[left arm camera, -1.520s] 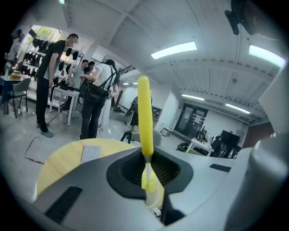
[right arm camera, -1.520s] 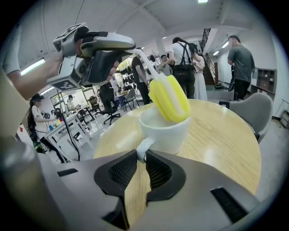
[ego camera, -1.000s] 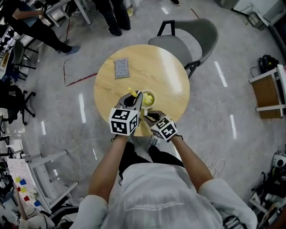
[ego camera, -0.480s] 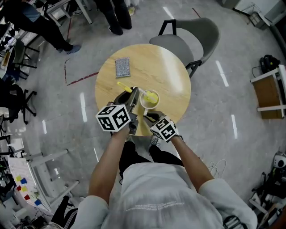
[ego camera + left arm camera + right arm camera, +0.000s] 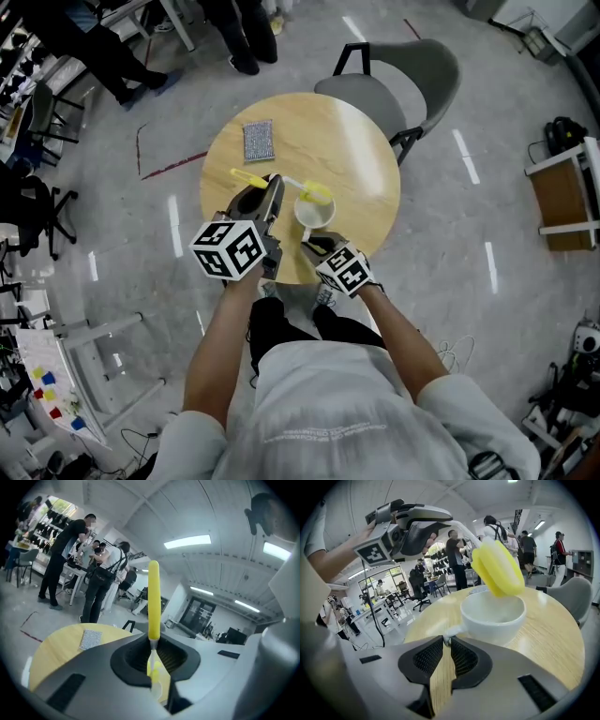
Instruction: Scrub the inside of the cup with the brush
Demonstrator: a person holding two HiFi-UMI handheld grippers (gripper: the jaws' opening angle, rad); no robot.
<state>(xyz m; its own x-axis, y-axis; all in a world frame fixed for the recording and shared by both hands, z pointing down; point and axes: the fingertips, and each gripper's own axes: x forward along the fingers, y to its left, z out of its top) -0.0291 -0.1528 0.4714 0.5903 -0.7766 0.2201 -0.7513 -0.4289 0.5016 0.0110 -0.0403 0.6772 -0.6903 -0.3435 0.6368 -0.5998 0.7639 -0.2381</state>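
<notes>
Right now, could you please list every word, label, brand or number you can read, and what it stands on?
No text here can be read.
Print on the person's shirt: too small to read.
Marker cubes on the left gripper and right gripper: square patterns only, no words.

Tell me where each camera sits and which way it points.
Head view: on the person's head, facing steeply down at the table; both forearms, left gripper and right gripper show.
Left gripper view: rides that gripper, looking along its jaws, shut on the brush, toward the room.
Right gripper view: rides that gripper, jaws shut on the cup handle; left gripper shows too.
Shared: head and right gripper views both show cup and brush.
</notes>
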